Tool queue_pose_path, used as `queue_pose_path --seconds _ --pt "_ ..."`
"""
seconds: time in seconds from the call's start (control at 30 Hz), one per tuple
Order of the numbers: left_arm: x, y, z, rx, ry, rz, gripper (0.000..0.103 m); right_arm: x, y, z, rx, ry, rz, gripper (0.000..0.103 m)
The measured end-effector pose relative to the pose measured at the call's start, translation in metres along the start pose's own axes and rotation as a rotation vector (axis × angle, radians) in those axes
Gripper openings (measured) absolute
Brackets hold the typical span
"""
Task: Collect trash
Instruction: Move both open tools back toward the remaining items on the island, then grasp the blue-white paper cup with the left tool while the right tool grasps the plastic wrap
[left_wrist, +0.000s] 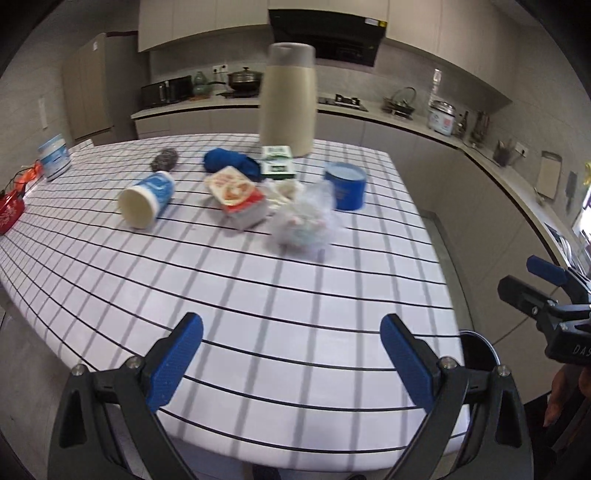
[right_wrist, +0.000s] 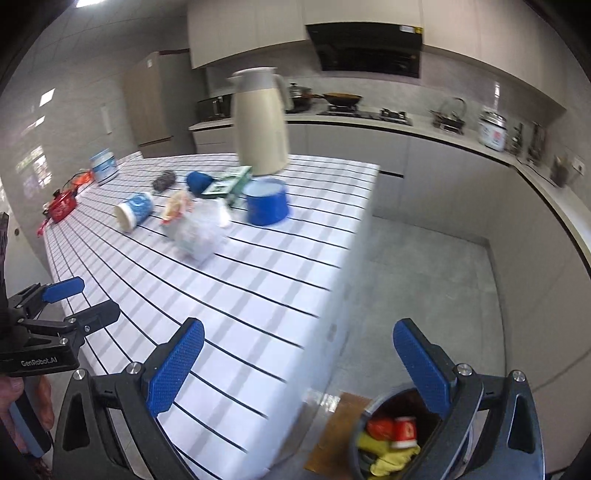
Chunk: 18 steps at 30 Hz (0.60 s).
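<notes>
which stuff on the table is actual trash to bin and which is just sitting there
Likely trash for the job:
tipped paper cup
crumpled plastic bag
red and white carton
trash bin on the floor, already holding scraps

Probably just lying about:
cream thermos
blue tin
steel scourer
blue cloth
white tub

Both claws are open and empty.

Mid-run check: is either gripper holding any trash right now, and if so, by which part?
Nothing is held. The left gripper and the right gripper are both open with nothing between their fingers.
</notes>
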<state>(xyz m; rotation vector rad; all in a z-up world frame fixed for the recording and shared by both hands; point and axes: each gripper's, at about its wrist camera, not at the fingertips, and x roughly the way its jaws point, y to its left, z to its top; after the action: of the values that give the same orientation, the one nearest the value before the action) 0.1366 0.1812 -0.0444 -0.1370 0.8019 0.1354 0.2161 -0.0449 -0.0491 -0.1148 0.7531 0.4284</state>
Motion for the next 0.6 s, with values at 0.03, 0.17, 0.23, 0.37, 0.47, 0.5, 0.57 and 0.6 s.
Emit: queue_pose_path --seconds 0.03,0.17,0.23,0.37,0.47,0.5,0.57,0.6 --pt "0.002 0.009 0.001 -0.007 0.000 0.005 0.098 0.006 0.013 0.006 -0.010 -0.002 0.005 0.103" --pt "0.013 0.047 0.008 -0.027 0.005 0.019 0.097 0.026 0.047 0.022 -0.034 -0.005 0.013 0.103" --pt "0.020 0.062 0.012 -0.032 0.009 0.024 0.098 0.039 0.062 0.028 -0.044 0.002 0.017 0.103" --pt "0.036 0.093 0.018 -0.037 0.018 0.041 0.098 0.066 0.090 0.042 -0.058 0.017 0.021 0.099" --pt "0.048 0.115 0.023 -0.046 0.029 0.044 0.097 0.085 0.106 0.050 -0.061 0.028 0.020 0.098" --pt "0.052 0.121 0.025 -0.047 0.032 0.043 0.097 0.092 0.110 0.052 -0.061 0.032 0.020 0.098" --pt "0.060 0.129 0.028 -0.049 0.041 0.035 0.097 0.108 0.120 0.056 -0.059 0.044 0.016 0.098" --pt "0.063 0.131 0.029 -0.045 0.043 0.031 0.097 0.112 0.121 0.057 -0.058 0.047 0.013 0.098"
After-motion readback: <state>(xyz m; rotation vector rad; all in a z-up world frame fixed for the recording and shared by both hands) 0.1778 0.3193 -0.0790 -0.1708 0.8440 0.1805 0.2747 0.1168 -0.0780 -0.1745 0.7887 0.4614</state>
